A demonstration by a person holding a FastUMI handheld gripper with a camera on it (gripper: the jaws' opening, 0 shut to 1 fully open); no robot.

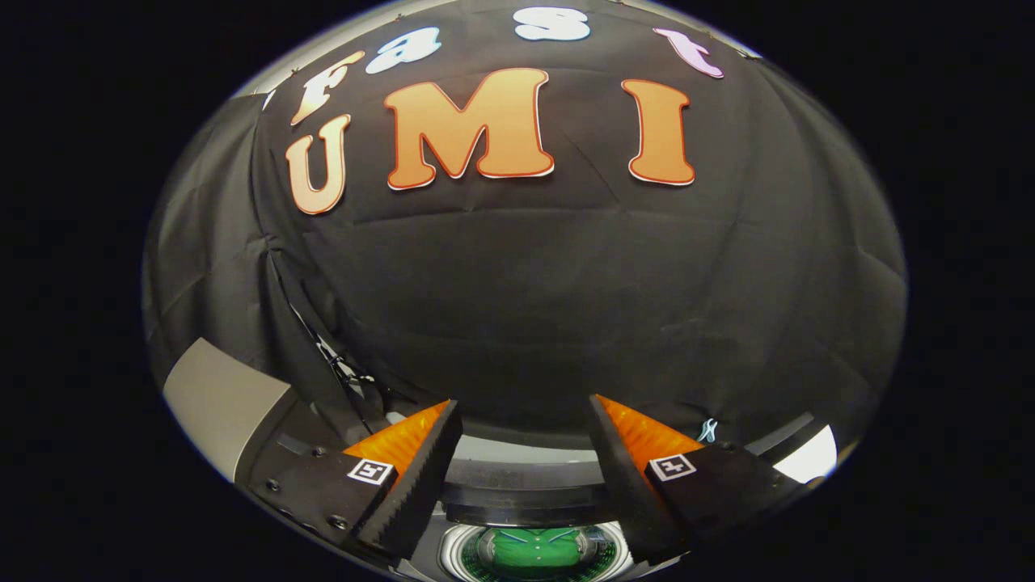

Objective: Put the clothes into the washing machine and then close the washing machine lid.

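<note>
My gripper [521, 402] is open, and nothing sits between its fingers. It hovers above the washing machine [517, 453], whose pale rim and dark back panel run across behind the fingers. Low between the fingers I look down into the round drum opening [453, 554]. A green garment [535, 550] lies inside the drum. I cannot tell where the machine's lid is or how it stands.
A grey flat-sided slab [218, 400] stands beyond the left finger, by the machine's corner. Dark cables [340, 364] hang along the black cloth wall behind it. A white patch [808, 457] shows past the right finger, with a small pale cord [709, 429] near it.
</note>
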